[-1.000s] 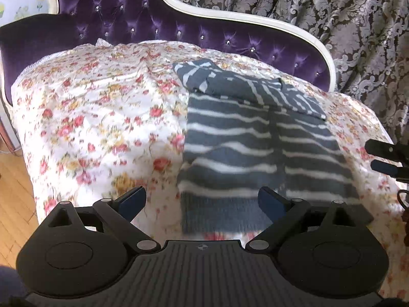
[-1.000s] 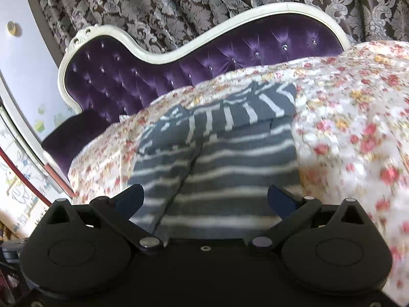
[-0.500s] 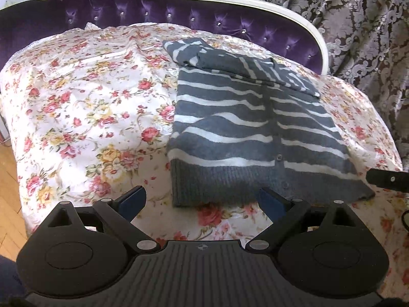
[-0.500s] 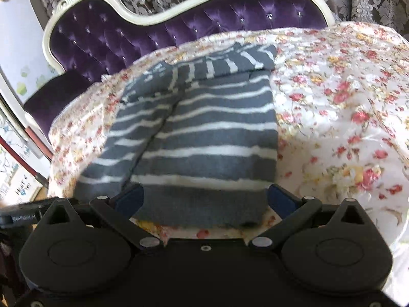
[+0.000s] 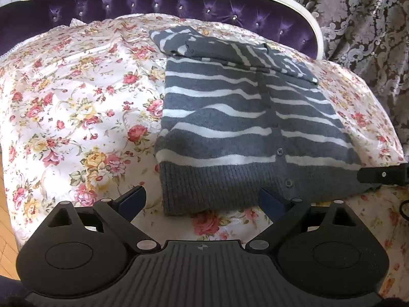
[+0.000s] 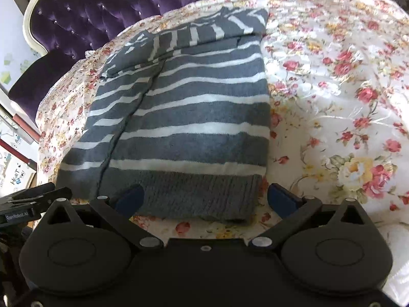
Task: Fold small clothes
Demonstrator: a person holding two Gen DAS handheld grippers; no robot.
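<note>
Grey striped cardigan [image 5: 237,128] lies flat on the flowered bed [image 5: 76,102], long axis toward 12 o'clock, ribbed hem [image 6: 194,199] nearest; left tongs [image 5: 203,199] and right tongs [image 6: 204,197] gape empty just short of it; neither looks nearer.

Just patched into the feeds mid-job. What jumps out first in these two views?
A grey cardigan with white stripes lies flat on a flowery bedspread, its sleeves folded across the top and its ribbed hem nearest the cameras. Behind it curves a purple buttoned headboard with a cream rim. The left tool and right tool both stand open at the hem, holding nothing.
</note>
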